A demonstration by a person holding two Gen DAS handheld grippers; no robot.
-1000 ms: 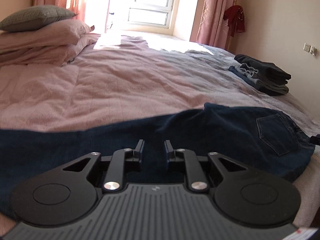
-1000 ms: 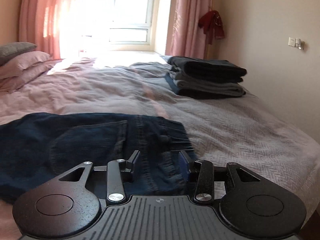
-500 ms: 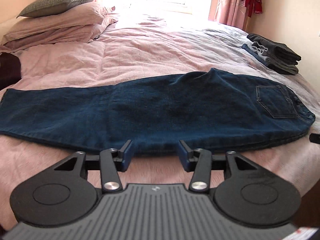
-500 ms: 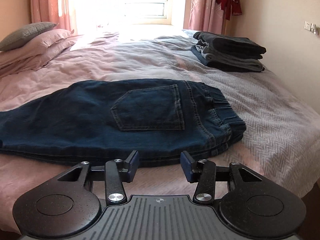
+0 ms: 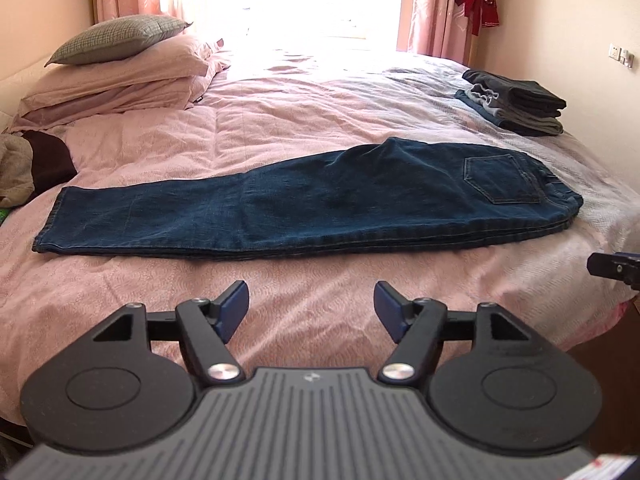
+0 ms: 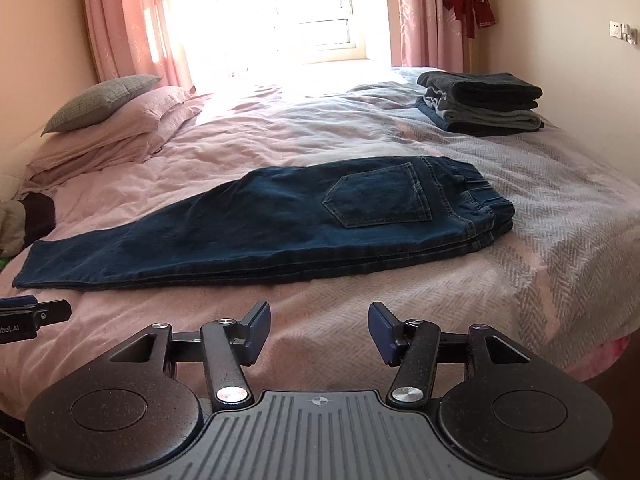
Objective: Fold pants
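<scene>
One pair of dark blue jeans (image 5: 312, 204) lies flat across the pink bed (image 5: 280, 120), folded lengthwise, hems left, waistband and back pocket right. Far right sits one stack of folded clothes (image 5: 516, 102). Left gripper (image 5: 311, 310) and right gripper (image 6: 319, 330) hover near the bed's edge, jaws opening, nothing between them.

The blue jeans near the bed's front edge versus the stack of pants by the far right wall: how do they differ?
The blue jeans lie stretched out at full length, folded only leg over leg; the stack of folded pants is compact, several garments piled up. The jeans are one dark blue piece; the stack mixes black and grey. Both rest on the bed, untouched by either gripper.
</scene>
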